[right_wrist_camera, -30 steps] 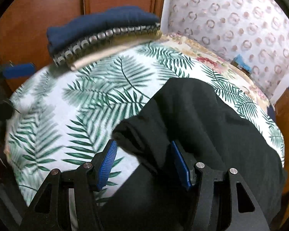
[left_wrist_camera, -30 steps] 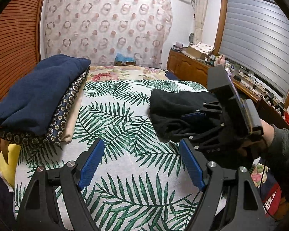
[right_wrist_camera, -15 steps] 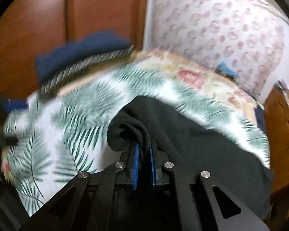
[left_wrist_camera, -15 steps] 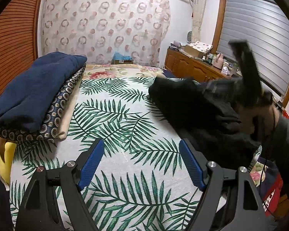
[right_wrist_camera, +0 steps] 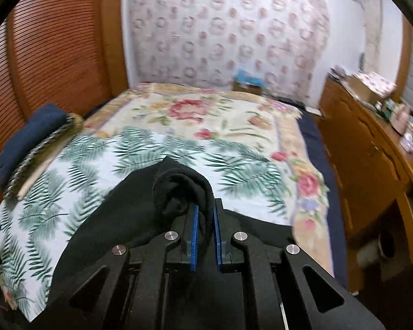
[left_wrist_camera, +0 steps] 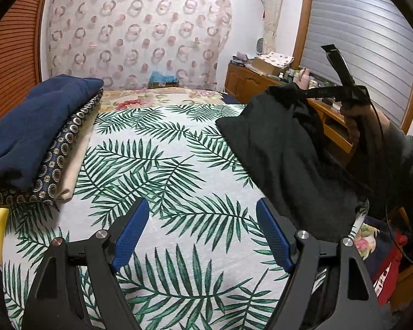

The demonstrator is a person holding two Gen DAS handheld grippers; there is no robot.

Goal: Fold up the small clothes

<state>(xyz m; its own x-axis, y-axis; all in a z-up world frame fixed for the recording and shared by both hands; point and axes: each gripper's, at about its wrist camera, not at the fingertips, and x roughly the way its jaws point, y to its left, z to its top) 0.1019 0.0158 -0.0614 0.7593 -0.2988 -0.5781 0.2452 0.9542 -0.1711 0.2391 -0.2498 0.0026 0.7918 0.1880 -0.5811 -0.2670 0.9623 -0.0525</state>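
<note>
A bunched fold of the black soft-knit garment (right_wrist_camera: 179, 189) is clamped between the blue pads of the right claw (right_wrist_camera: 205, 220), which is drawn together tight on the cloth. The garment is held up off the bed (left_wrist_camera: 179, 165), with its body draped down toward the bed's right edge; in the left wrist view the same black cloth (left_wrist_camera: 283, 159) is seen hanging from the raised right claw (left_wrist_camera: 311, 92), whose tips are hidden there by the fabric. The lower hem is lost behind the left claw's frame, so contact with the bed cannot be told.

The left claw (left_wrist_camera: 203, 233) is held apart, wide open, nothing between its blue pads (left_wrist_camera: 130, 233), poised above the palm-leaf printed bedsheet (left_wrist_camera: 165, 181) near the bed's near edge.

At the left edge of the bed a stack of folded clothes is seen: a navy blue folded garment (left_wrist_camera: 38, 121) on top, a dark patterned one with small rings (left_wrist_camera: 60, 154) beneath it, and a cream one (left_wrist_camera: 74, 162) at the bottom. A floral blanket (right_wrist_camera: 206, 121) is spread over the far end of the bed.
</note>
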